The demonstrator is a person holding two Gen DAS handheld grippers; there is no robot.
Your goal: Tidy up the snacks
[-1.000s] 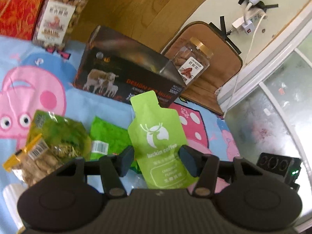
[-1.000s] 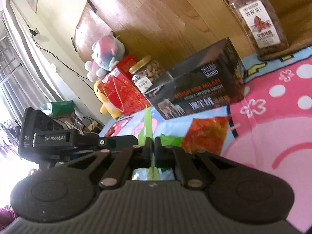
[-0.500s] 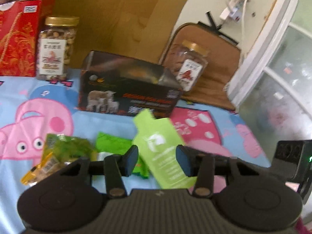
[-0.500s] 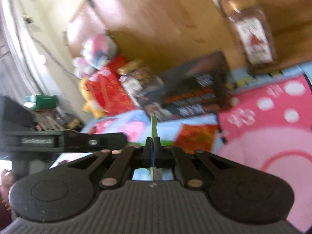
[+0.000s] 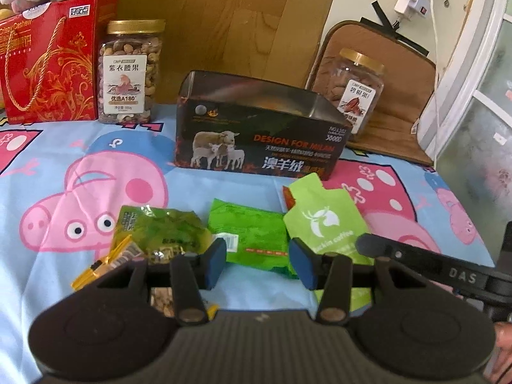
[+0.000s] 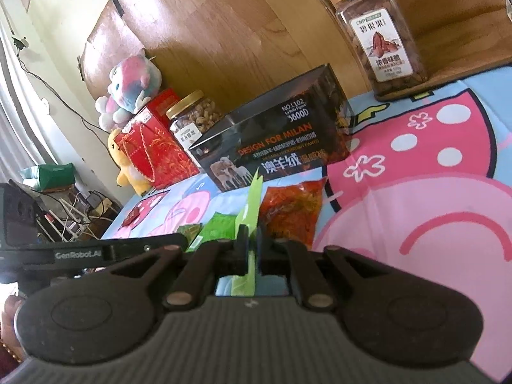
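Widest of all, the cartoon-pig cloth (image 5: 64,147), blue and pink, covers the whole surface, with a wooden headboard (image 5: 224,16) rising behind it and a frosted window (image 5: 480,128) off to the right. A brown cushion (image 5: 400,73) leans against the wall.

Next in size, the open black box (image 5: 256,140) with the sheep print sits mid-cloth, its long side facing us. The red gift box (image 5: 48,57) stands far left under a plush toy (image 6: 131,83). The cashew jar (image 5: 128,73) stands upright just beside it. The pecan jar (image 5: 358,92) is upright behind the black box's right end.

Now the green coffee pouch (image 5: 323,220): it's up off the cloth, just in front of the box. Its long axis runs away from the right gripper (image 6: 252,252), spout corner pointing up toward the box. The right wrist view has it edge-on.

That gripper reaches in low from the right and is gently tipped down. Its jaws have just eased open a touch, though the pads look to be on the pouch.

The left gripper (image 5: 257,262) is pitched down over the snacks. Its jaws have just been narrowing, yet they're apart with nothing between them.

On the cloth lie a bright green packet (image 5: 249,227), an olive packet (image 5: 166,230), a red-orange packet (image 6: 294,211) and a small yellow-edged nut packet (image 5: 105,262).
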